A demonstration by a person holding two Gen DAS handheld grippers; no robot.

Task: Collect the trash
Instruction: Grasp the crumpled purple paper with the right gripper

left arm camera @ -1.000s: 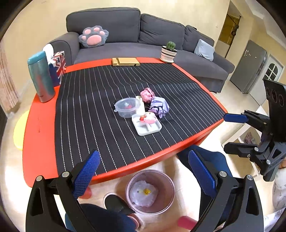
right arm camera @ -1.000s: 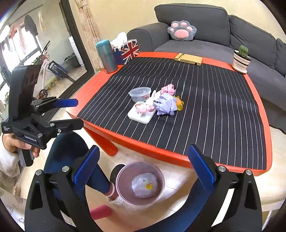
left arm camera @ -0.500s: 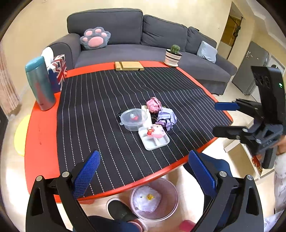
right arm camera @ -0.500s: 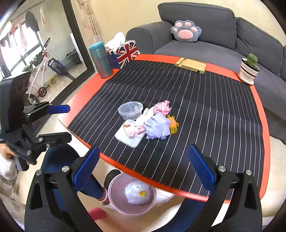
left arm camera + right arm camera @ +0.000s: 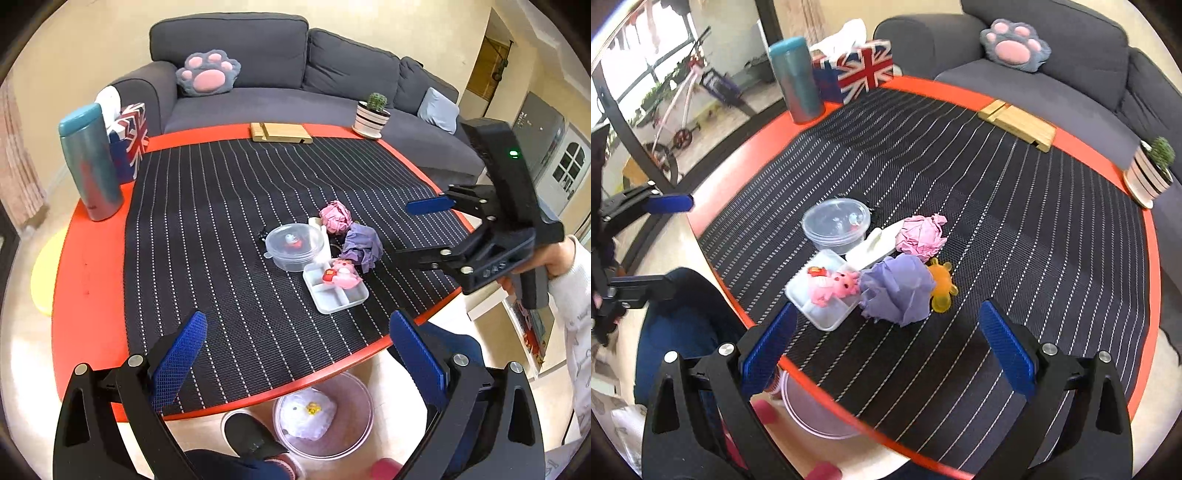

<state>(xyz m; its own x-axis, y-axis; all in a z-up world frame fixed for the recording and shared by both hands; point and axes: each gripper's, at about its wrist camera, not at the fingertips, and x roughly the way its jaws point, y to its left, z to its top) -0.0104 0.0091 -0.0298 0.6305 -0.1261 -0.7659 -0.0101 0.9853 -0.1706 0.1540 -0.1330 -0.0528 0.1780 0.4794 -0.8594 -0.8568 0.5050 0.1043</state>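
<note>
A crumpled purple paper ball (image 5: 897, 288) and a crumpled pink paper ball (image 5: 921, 236) lie on the striped mat, also in the left wrist view as purple (image 5: 362, 243) and pink (image 5: 335, 216). My right gripper (image 5: 886, 354) is open and empty, just short of the purple ball; it shows from the side in the left wrist view (image 5: 424, 229). My left gripper (image 5: 295, 354) is open and empty over the table's near edge. A pink bin (image 5: 325, 413) with white trash stands on the floor below the table edge.
Beside the paper balls are a clear round tub (image 5: 836, 225), a white compartment tray (image 5: 822, 295) with a pink toy, a white piece and an orange toy (image 5: 942, 288). A teal flask (image 5: 90, 162), a flag tissue box, a wooden stand and a potted cactus (image 5: 373, 114) ring the table.
Both grippers have moved forward from over the floor bin to above the table. The right gripper has come closest to the purple ball. Both stayed open.
</note>
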